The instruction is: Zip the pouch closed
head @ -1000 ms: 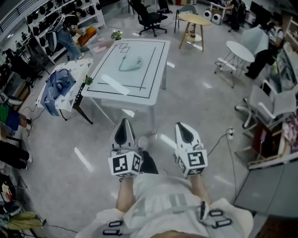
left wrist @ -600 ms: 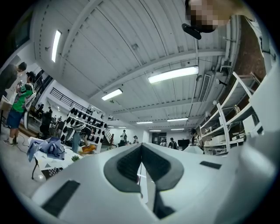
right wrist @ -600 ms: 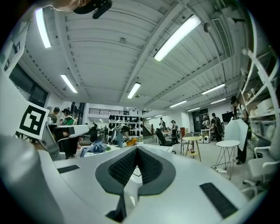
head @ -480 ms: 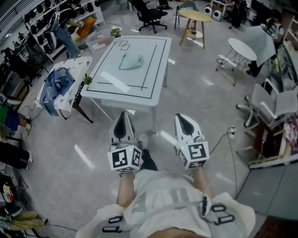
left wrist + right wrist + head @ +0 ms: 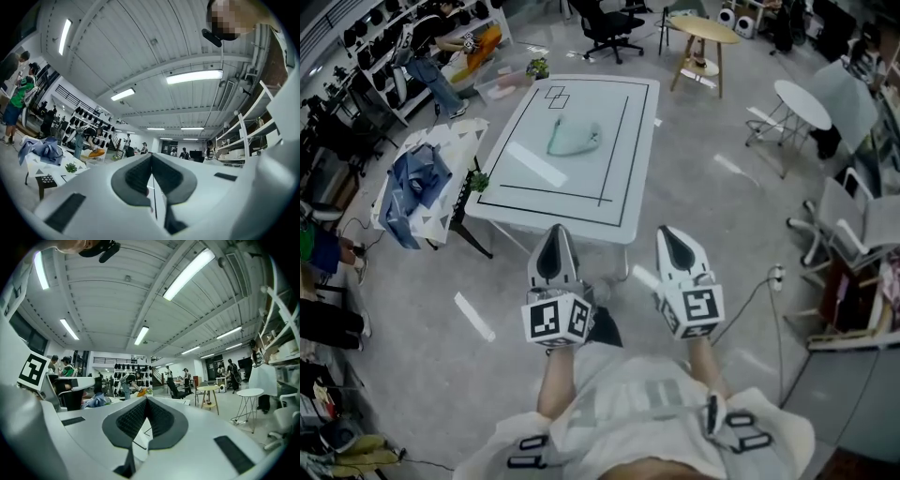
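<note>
Head view: worktop (image 5: 581, 183) closer than a second ago — approach under way, zipping not begun; pale green pouch (image 5: 573, 140) lies on its far half, well apart from left gripper (image 5: 554, 234) and right gripper (image 5: 668, 232) | left gripper view: fingers (image 5: 136, 176) pressed together, empty | right gripper view: fingers (image 5: 133, 420) together, empty

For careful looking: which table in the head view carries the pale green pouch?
The large white rectangular table with black lines, directly ahead; not the round wooden table or round white table.
</note>
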